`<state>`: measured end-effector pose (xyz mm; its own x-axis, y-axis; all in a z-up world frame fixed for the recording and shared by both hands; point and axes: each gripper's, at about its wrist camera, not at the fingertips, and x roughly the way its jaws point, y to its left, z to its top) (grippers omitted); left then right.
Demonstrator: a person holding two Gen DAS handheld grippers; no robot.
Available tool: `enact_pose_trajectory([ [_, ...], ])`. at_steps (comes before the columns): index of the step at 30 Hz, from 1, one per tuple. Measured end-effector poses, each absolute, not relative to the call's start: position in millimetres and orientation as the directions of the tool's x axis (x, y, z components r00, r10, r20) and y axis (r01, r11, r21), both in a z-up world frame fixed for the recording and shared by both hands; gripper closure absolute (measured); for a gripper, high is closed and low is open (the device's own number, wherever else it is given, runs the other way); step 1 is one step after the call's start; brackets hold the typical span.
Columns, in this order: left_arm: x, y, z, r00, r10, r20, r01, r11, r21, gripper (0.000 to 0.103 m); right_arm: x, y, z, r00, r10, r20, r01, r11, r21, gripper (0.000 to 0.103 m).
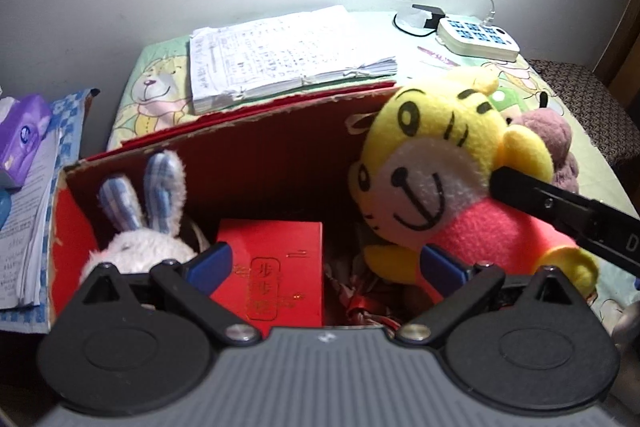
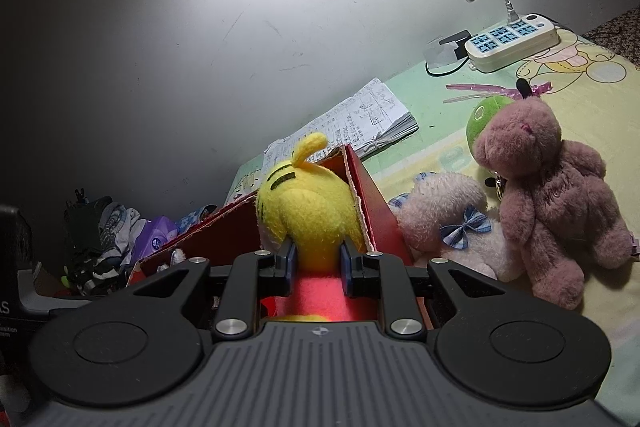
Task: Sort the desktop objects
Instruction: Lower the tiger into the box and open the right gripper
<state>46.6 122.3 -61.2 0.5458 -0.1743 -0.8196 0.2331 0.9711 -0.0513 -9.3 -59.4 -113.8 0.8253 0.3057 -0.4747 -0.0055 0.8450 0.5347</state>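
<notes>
A red cardboard box (image 1: 248, 147) stands open on the table. In it are a white rabbit plush (image 1: 144, 231) with blue checked ears and a small red packet (image 1: 276, 279). My right gripper (image 2: 316, 259) is shut on a yellow tiger plush (image 2: 308, 211) in a red shirt and holds it over the box's right wall (image 2: 376, 215); the tiger also shows in the left wrist view (image 1: 440, 179) with a right finger (image 1: 560, 211) across it. My left gripper (image 1: 324, 263) is open and empty above the box's near side.
A mauve teddy bear (image 2: 552, 187), a pale pink plush with a blue bow (image 2: 448, 219) and a green toy (image 2: 486, 111) lie right of the box. A stack of papers (image 1: 280, 51) and a power strip (image 1: 476, 37) sit behind it. A purple tissue pack (image 1: 24, 135) is at the left.
</notes>
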Motion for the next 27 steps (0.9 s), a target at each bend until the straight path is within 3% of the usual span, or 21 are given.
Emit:
enact_pose_trajectory([
  [13,54,101,-72,0.549,-0.022,-0.836,0.192,0.976,0.1,0.005,-12,-51,-115,0.843,0.272,-0.464,-0.02,0.878,0.478,0.082],
  [27,53,96,-74,0.546,0.01,-0.838,0.188,0.973,0.134,0.004,-13,-51,-116,0.844,0.268,-0.464,-0.013,0.876,0.483,0.082],
])
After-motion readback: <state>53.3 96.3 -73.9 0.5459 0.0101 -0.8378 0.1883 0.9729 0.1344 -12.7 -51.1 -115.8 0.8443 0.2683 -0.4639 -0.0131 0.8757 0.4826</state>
